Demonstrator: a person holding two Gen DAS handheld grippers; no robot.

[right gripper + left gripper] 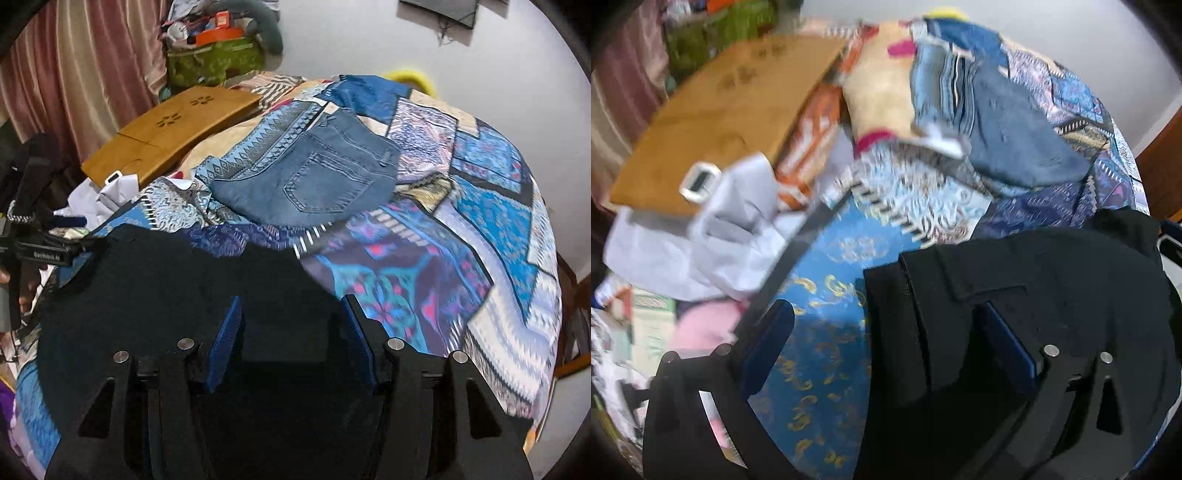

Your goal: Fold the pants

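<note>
Black pants (155,280) lie on the patterned blue bedspread (480,206), near me. In the left wrist view the black pants (1015,280) cover the right side, with their edge between the fingers. My left gripper (886,314) is open wide, its right finger (1008,343) resting on the black cloth and its left finger (768,339) over the bedspread. My right gripper (291,310) is open, both blue pads over the black pants. A pair of blue jeans (317,173) lies folded farther back on the bed; it also shows in the left wrist view (1008,136).
A wooden lap tray (166,129) sits at the bed's far left, with white cloth (713,236) in front of it. A green bag (214,59) with clutter stands behind, by a pink curtain (74,74). The left gripper's body (40,251) shows at the left edge.
</note>
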